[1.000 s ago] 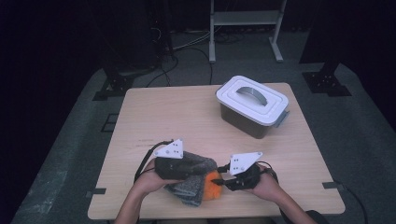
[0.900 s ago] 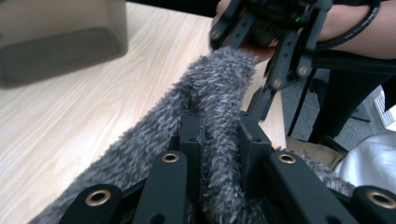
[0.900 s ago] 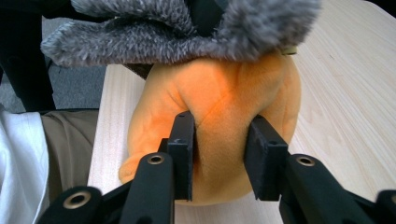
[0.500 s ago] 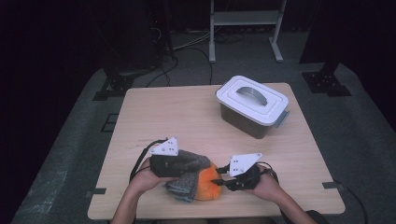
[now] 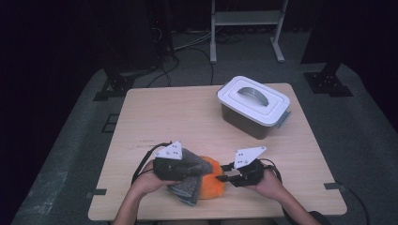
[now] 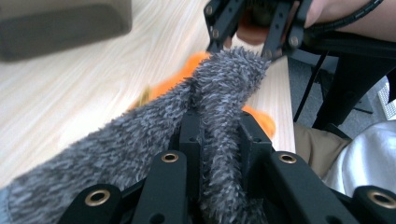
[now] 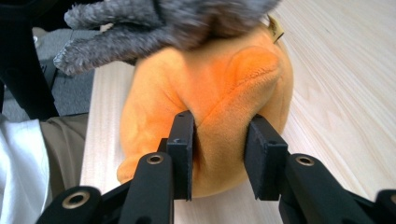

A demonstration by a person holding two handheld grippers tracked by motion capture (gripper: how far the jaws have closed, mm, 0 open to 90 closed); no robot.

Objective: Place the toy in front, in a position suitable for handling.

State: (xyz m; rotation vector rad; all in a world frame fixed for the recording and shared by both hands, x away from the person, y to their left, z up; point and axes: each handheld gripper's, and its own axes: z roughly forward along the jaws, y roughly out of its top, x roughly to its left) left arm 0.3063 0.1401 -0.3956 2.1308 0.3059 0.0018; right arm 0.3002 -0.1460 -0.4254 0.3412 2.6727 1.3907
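Near the table's front edge lies an orange plush toy (image 5: 213, 183) with a grey fuzzy cloth (image 5: 187, 190) draped partly over it. My left gripper (image 5: 197, 171) comes in from the left and is shut on a fold of the grey cloth (image 6: 224, 88), which runs up between its jaws (image 6: 219, 135). From the right, my right gripper (image 5: 223, 177) is shut on a pinched fold of the orange plush (image 7: 210, 84), its pads (image 7: 184, 140) pressing into the fabric. In the left gripper view the right gripper (image 6: 247, 44) shows just beyond the cloth's tip.
A grey bin with a white handled lid (image 5: 253, 101) stands shut at the back right of the wooden table (image 5: 178, 117). The person's forearms enter over the front edge. A metal stand (image 5: 244, 18) and cables lie on the floor beyond.
The left gripper has shifted slightly left with the grey cloth, and a bit more of the orange plush shows. The right gripper has held its place.
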